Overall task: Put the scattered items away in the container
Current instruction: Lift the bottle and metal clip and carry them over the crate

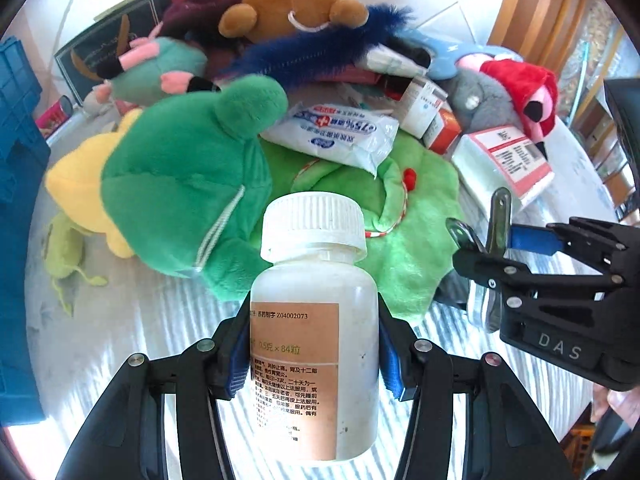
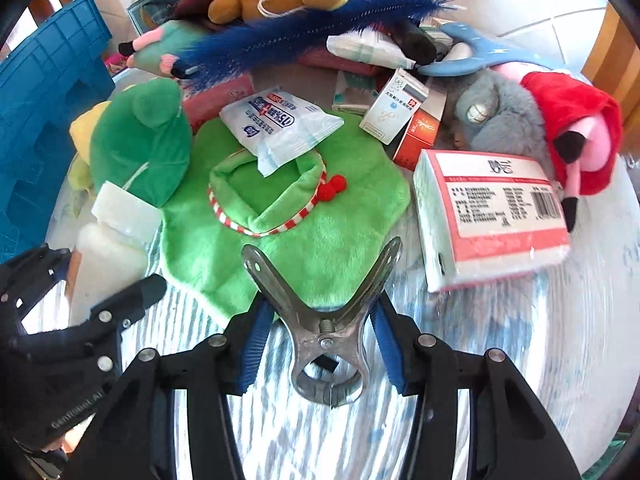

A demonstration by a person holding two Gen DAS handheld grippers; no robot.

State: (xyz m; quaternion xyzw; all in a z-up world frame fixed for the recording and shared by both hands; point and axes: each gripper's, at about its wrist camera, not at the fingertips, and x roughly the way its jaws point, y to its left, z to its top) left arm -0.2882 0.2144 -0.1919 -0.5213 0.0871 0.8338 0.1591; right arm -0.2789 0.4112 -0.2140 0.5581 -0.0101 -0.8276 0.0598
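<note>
You are early in the job, as far as these views show: most of the clutter lies on the worktop (image 2: 520, 360), and the blue crate (image 2: 44, 92) at the left edge, which I take for the container, shows only its outer wall, so what it holds cannot be told. Left to clear are the green frog plush (image 1: 180, 184), the wipes packet (image 2: 280, 128), the red-and-white box (image 2: 492, 208), the blue feather duster (image 2: 312, 24) and the heap of toys and cartons behind. Your left tool (image 1: 314, 360) is clamped on the white pill bottle (image 1: 316, 320), cap forward and raised above the worktop. Your right tool (image 2: 324, 348) is closed on the metal spring clip (image 2: 324, 320), handles pointing ahead, just right of the left tool. Both point at the pile, not the crate.
</note>
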